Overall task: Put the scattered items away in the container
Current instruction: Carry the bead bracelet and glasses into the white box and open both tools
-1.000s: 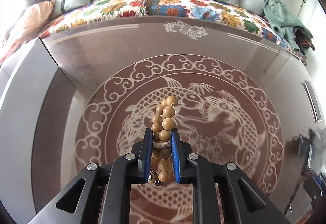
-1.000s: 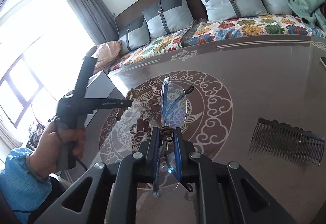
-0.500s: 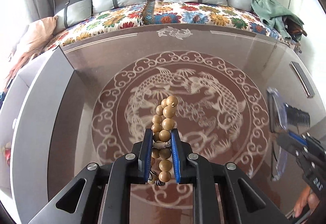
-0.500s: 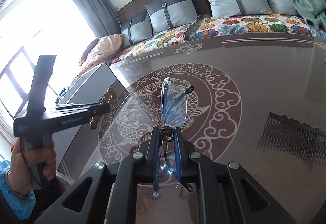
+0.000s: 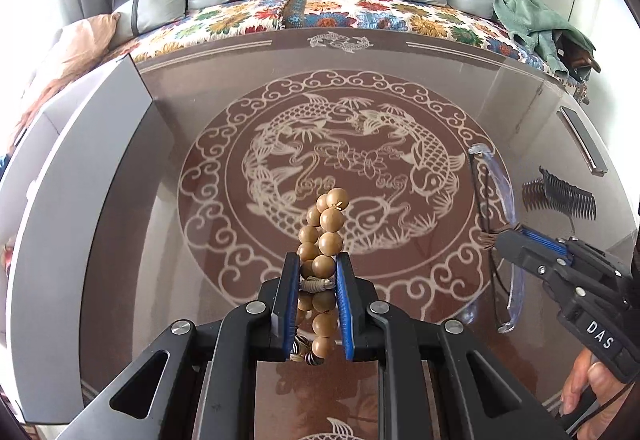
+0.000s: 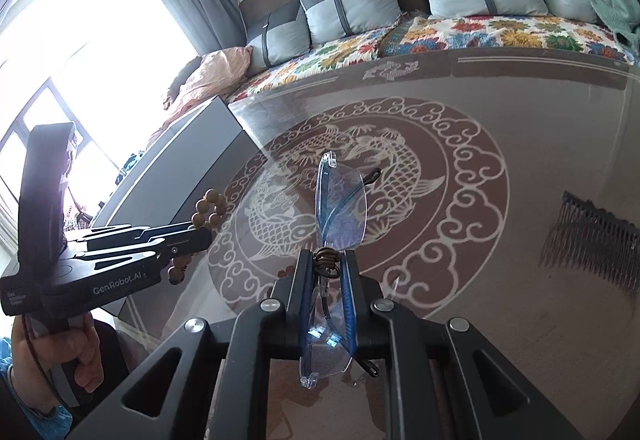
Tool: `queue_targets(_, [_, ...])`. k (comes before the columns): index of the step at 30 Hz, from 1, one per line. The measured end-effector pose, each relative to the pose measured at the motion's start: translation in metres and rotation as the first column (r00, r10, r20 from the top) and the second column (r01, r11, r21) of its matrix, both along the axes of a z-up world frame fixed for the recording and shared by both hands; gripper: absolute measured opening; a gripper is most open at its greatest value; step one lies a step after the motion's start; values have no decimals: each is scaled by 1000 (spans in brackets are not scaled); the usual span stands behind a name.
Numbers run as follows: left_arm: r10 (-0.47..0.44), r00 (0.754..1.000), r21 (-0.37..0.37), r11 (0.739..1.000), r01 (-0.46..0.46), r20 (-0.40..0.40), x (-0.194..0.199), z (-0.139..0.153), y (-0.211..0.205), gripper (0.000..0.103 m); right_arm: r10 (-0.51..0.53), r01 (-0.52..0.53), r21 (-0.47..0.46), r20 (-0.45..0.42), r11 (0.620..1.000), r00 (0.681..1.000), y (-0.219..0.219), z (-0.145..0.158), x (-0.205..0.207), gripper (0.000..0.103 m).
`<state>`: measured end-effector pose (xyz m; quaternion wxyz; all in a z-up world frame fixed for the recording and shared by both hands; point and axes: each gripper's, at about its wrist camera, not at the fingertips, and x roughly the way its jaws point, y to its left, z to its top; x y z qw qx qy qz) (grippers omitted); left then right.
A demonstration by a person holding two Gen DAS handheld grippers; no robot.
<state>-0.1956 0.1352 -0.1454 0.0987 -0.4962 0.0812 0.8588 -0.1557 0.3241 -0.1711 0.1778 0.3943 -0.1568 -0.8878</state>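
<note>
Two grips: your left gripper clamps the wooden bead bracelet at lower centre; your right gripper pinches the clear glasses above the glass table.

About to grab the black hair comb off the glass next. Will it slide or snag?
The comb lies flat on glossy glass tabletop, so it will probably skate if nudged. Its thin teeth look bendable and possibly fragile; grip the solid spine.

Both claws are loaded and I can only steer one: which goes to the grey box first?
Left, probably. The left claw, shut on the bead bracelet, is beside the grey box. The right claw, holding the glasses, sits farther across the table.
</note>
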Motion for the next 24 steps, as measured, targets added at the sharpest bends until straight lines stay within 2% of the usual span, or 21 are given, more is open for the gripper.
queue_targets(6, [-7,1000,5,1000,7,0,13,-2,-7,17,-6,8,-33,48,999,999,-10,-7,8,15])
queue_targets(24, [-3,1000,111,994,3,-1,69,4,-64,17,-124,136,-74,148,988,981,-66,-5,67,15])
